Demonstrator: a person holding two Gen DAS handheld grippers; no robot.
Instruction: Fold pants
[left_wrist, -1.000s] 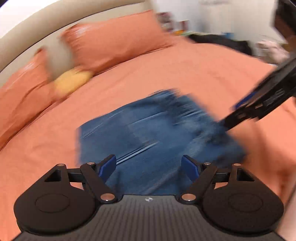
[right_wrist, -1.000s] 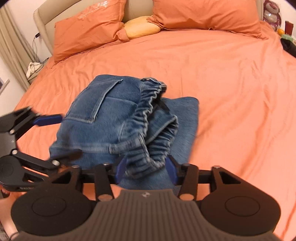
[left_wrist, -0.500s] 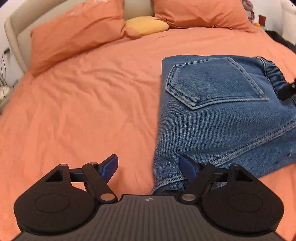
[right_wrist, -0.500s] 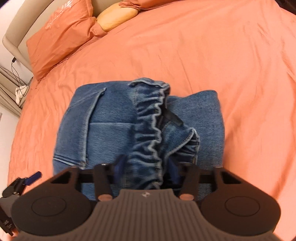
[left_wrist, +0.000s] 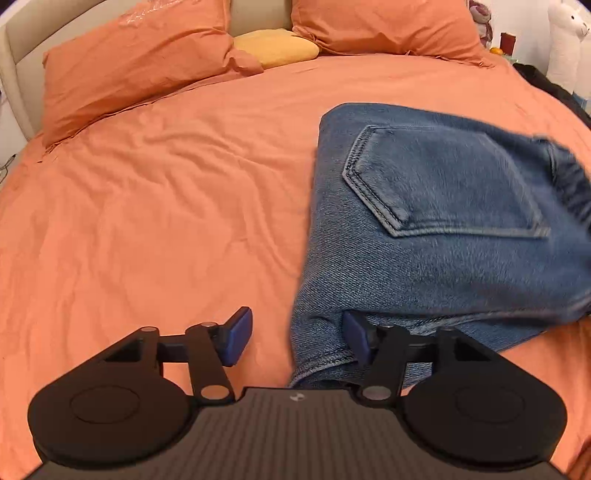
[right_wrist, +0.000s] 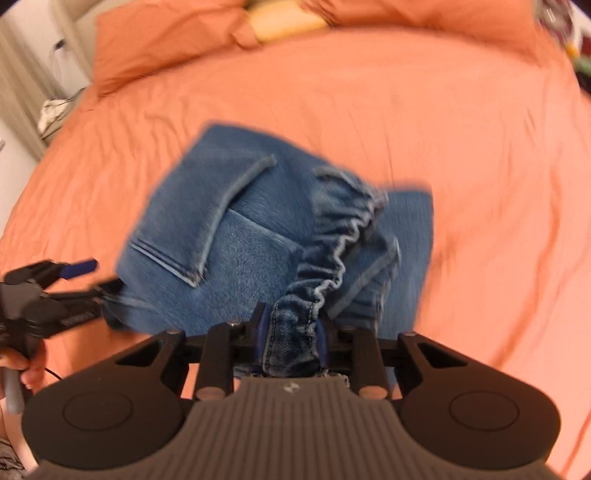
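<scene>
The blue denim pants (left_wrist: 443, 206) lie folded in a stack on the orange bedsheet (left_wrist: 166, 192), back pocket up. My left gripper (left_wrist: 295, 338) is open at the stack's near left corner, its right finger against the denim edge. In the right wrist view my right gripper (right_wrist: 291, 341) is shut on the pants' elastic waistband (right_wrist: 325, 266), holding it bunched and lifted above the folded pants (right_wrist: 221, 229). The left gripper (right_wrist: 79, 280) shows there at the pants' left edge.
Two orange pillows (left_wrist: 136, 55) and a yellow cushion (left_wrist: 275, 46) lie against the headboard. A white plush toy (left_wrist: 565, 40) and dark items stand beyond the bed's right side. A curtain and cables (right_wrist: 51, 110) are at the bed's left.
My left gripper swung from over the pants to their left corner and stays open. My right gripper closed tighter on the waistband and pulled it up and toward me.
</scene>
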